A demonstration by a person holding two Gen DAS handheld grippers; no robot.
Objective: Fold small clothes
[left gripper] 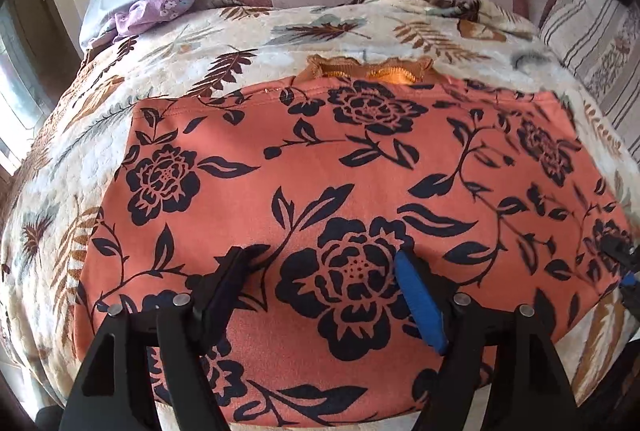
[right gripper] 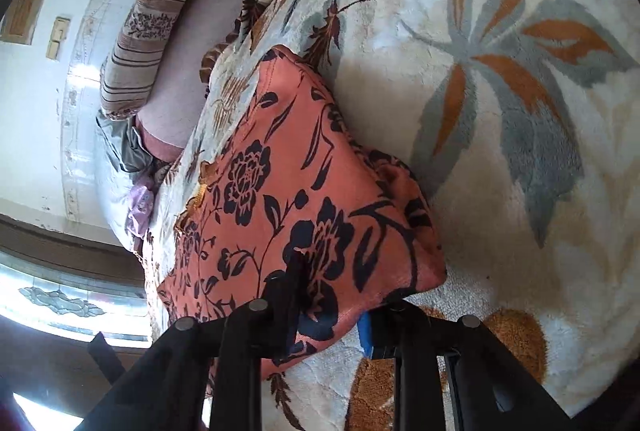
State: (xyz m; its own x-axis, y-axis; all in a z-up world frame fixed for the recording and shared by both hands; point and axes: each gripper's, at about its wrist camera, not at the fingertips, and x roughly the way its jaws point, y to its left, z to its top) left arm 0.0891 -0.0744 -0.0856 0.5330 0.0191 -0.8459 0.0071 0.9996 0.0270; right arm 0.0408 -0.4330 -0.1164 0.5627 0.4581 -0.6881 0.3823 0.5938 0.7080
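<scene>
On the leaf-print blanket (left gripper: 168, 43) lies the orange floral garment (left gripper: 304, 159), spread flat. Left gripper (left gripper: 326, 267) hovers over it, jaws parted and empty; right gripper (right gripper: 332, 295) is clamped on the garment's corner.

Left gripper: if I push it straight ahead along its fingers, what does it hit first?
The orange floral garment. The left gripper is open just above it, so going forward it would likely meet that cloth first, then the leaf-print blanket beyond; depth is unclear.

Bright window daylight, fisheye warping, blurred edges
</scene>
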